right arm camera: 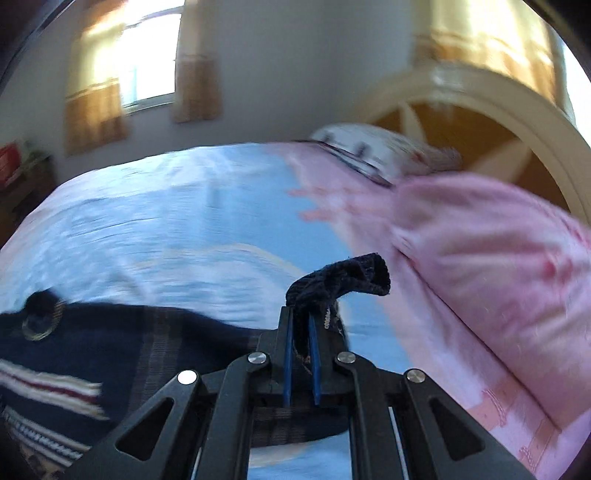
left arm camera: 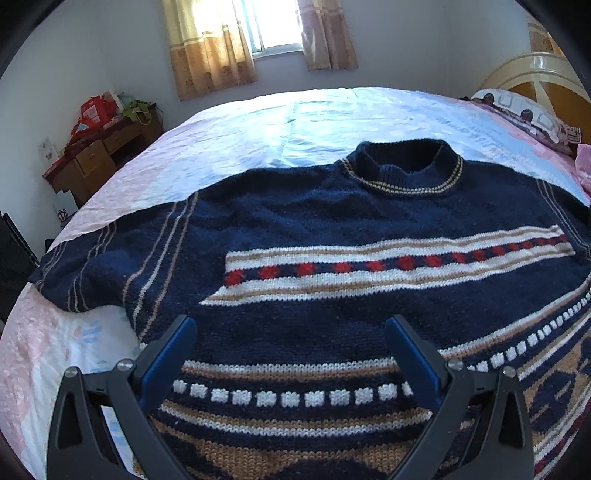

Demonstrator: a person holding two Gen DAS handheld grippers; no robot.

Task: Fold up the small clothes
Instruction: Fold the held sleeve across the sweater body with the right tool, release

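Left view: the blue striped sweater [left arm camera: 314, 229] lies flat on the bed [left arm camera: 229, 133], and the left claw [left arm camera: 290, 328] hangs above it, fingers wide apart. Right view: the right claw [right arm camera: 300, 321] is clamped on the sweater's sleeve [right arm camera: 343, 280], above the bed

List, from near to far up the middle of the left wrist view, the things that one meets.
Open black left gripper with blue pads → dark blue knitted sweater with white, tan and red stripes → its ribbed collar with tan stripes → pale blue and pink bed sheet → window with tan curtains.
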